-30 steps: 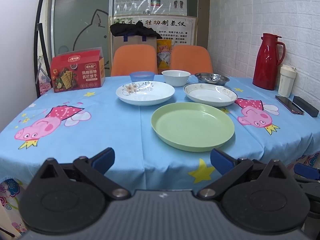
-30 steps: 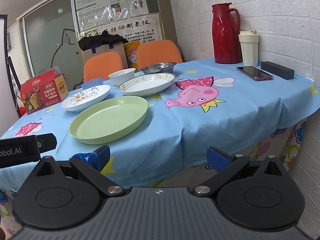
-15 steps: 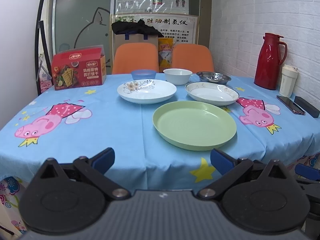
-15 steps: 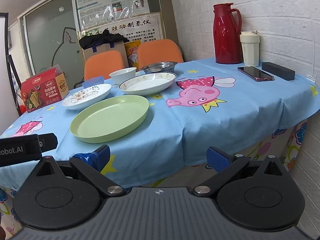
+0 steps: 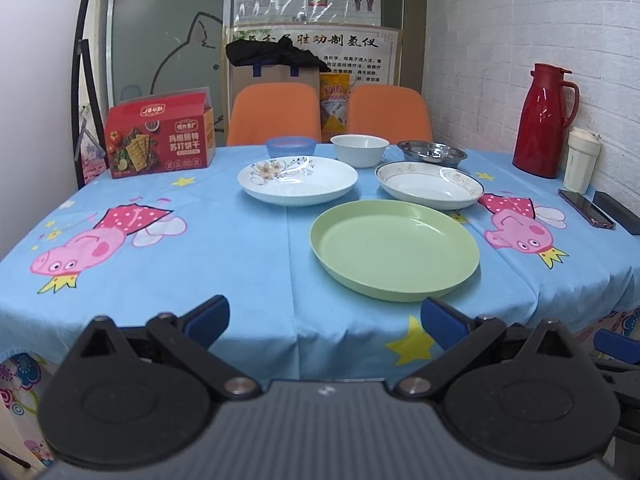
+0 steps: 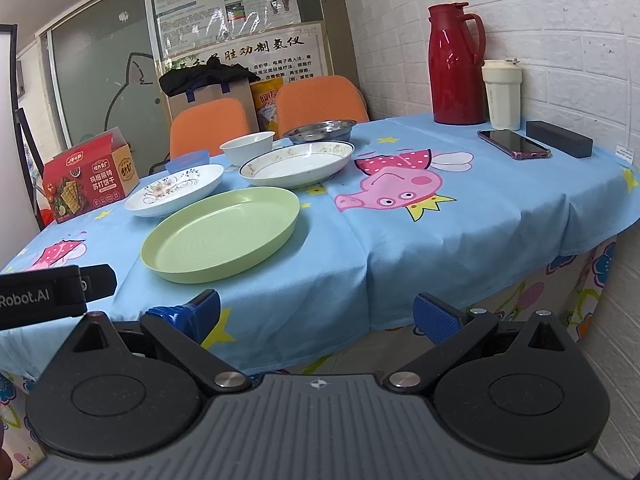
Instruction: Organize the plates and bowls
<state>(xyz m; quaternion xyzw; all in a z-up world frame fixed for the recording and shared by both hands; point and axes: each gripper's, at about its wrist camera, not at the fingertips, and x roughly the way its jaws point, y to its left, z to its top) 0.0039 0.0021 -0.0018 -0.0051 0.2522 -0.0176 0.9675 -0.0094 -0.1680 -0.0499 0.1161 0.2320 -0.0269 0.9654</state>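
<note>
A green plate (image 5: 395,243) (image 6: 221,232) lies nearest the table's front edge. Behind it sit a white floral plate (image 5: 297,179) (image 6: 175,188) and a gold-rimmed white plate (image 5: 429,184) (image 6: 297,163). Further back stand a blue bowl (image 5: 291,146) (image 6: 188,160), a white bowl (image 5: 360,149) (image 6: 247,146) and a steel bowl (image 5: 432,150) (image 6: 320,129). My left gripper (image 5: 325,320) hangs open before the table edge, short of the green plate. My right gripper (image 6: 318,312) is open too, further right, holding nothing. The left gripper's body (image 6: 52,294) shows in the right wrist view.
A red cracker box (image 5: 158,136) stands at the back left. At the right by the brick wall are a red thermos (image 5: 544,120), a cream cup (image 5: 581,160), a phone (image 5: 586,208) and a black case (image 5: 618,212). Two orange chairs (image 5: 276,114) stand behind the blue-clothed table (image 5: 224,240).
Both views have tilted slightly, so the table sits a little lower in frame. The dishes have not moved and both grippers stay open.
</note>
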